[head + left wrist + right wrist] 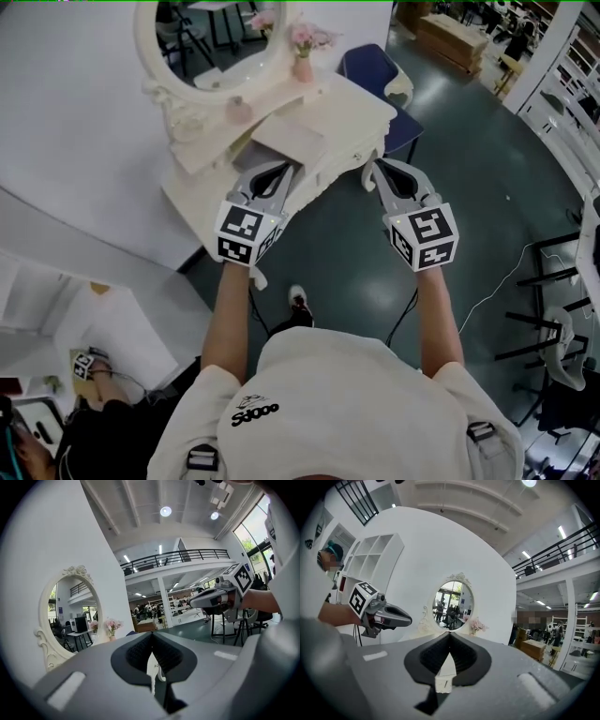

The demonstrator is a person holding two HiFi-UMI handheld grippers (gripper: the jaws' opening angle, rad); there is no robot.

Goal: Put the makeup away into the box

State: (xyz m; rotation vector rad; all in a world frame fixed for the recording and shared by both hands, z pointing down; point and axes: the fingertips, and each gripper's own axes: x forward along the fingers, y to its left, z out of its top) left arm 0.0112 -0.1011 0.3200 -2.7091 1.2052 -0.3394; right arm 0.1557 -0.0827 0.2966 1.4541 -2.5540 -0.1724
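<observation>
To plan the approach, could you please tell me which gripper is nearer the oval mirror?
The left gripper, shown against the dresser just below the mirror; the right gripper sits further right, past the dresser's corner.

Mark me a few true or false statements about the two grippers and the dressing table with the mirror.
1. The left gripper and the right gripper are both shut and empty. True.
2. A vase of pink flowers stands on the dressing table beside the mirror. True.
3. The left gripper is carrying a lipstick. False: nothing is between its fingers.
4. The mirror is rectangular with a black frame. False: it is oval, in an ornate white frame.
</observation>
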